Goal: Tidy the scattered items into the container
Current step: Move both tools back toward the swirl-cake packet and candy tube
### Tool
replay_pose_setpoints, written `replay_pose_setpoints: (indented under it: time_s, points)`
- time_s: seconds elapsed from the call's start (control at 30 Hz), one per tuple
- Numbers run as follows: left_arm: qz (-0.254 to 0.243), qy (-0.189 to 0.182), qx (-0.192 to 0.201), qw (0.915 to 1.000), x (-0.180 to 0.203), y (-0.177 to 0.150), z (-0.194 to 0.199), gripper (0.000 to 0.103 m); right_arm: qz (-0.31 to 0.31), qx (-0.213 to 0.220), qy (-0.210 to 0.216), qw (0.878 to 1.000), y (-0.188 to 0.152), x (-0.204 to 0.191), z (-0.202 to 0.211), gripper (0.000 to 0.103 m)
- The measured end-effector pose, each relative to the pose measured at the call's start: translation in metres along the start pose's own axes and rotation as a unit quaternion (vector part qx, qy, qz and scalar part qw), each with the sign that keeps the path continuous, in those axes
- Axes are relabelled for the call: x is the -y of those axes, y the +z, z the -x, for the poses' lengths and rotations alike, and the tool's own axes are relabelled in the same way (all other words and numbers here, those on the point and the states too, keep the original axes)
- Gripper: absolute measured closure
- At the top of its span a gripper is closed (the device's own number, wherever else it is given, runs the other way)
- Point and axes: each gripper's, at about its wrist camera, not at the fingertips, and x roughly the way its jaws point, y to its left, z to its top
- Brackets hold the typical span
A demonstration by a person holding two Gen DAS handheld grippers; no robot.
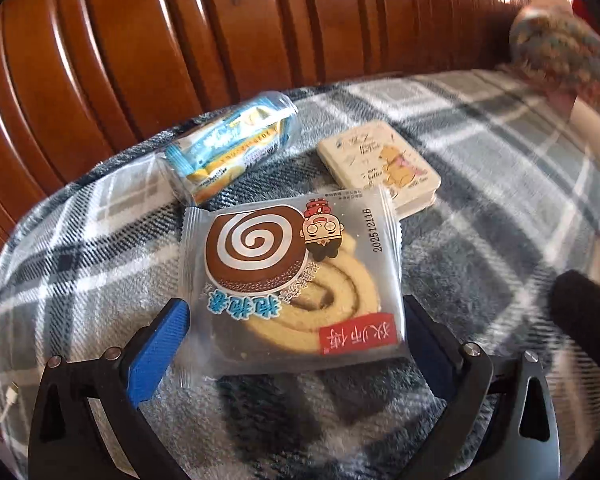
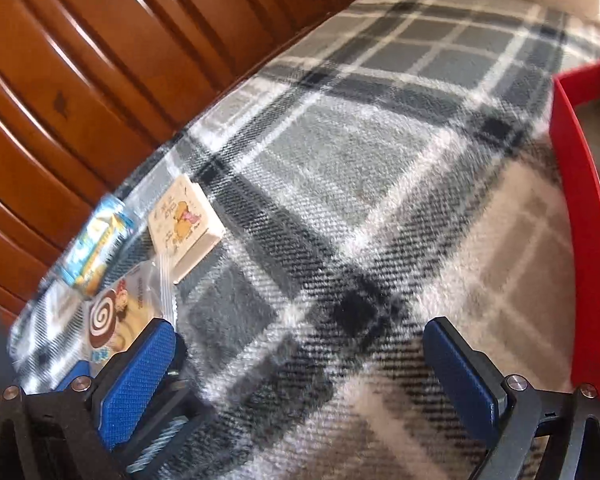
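The left gripper [image 1: 296, 344] stands wide apart, its ridged blue pads flanking a flat, glossy swirl-cake packet [image 1: 292, 280] on the fuzzy plaid blanket [image 1: 480, 248]; contact is unclear. The right gripper [image 2: 300, 368] is spread, empty, over the blanket. Beyond the cake lie a crinkly blue snack pack [image 1: 228, 148] and a small cream tin [image 1: 380, 164]. A red container's rim [image 2: 580, 184] sits at right.

A grey plaid blanket [image 2: 340, 208] lies against ribbed brown wooden furniture [image 1: 180, 40].
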Motion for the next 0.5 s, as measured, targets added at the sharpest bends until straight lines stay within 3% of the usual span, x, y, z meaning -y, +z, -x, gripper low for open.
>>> replay_pose_setpoints:
  time_s: [0.17, 0.27, 0.3, 0.37, 0.43, 0.5]
  points:
    - [0.057, -0.041, -0.015, 0.9974, -0.043, -0.008, -0.003, 0.0, 0.064, 0.003, 0.015, 0.998, 0.018, -0.031, -0.004, 0.0]
    - [0.078, -0.004, -0.019, 0.9968, -0.073, -0.016, -0.003, 0.0, 0.116, -0.006, 0.044, 0.992, 0.033, -0.064, -0.014, 0.0]
    - [0.094, -0.008, -0.022, 0.9953, -0.086, -0.02, -0.003, 0.0, 0.125, -0.003, 0.056, 0.991, 0.037, -0.076, -0.018, 0.0]
    - [0.125, -0.043, -0.015, 0.9911, -0.105, -0.024, 0.0, 0.0, 0.135, 0.005, 0.071, 0.988, 0.045, -0.097, -0.028, 0.0]
    - [0.122, -0.057, -0.009, 0.9908, -0.106, -0.026, 0.002, 0.0, 0.169, 0.008, 0.085, 0.982, 0.05, -0.122, -0.043, 0.0]
    - [0.109, -0.047, -0.007, 0.9929, -0.1, -0.028, 0.004, 0.0, 0.214, -0.012, 0.087, 0.973, 0.052, -0.144, -0.064, 0.0]
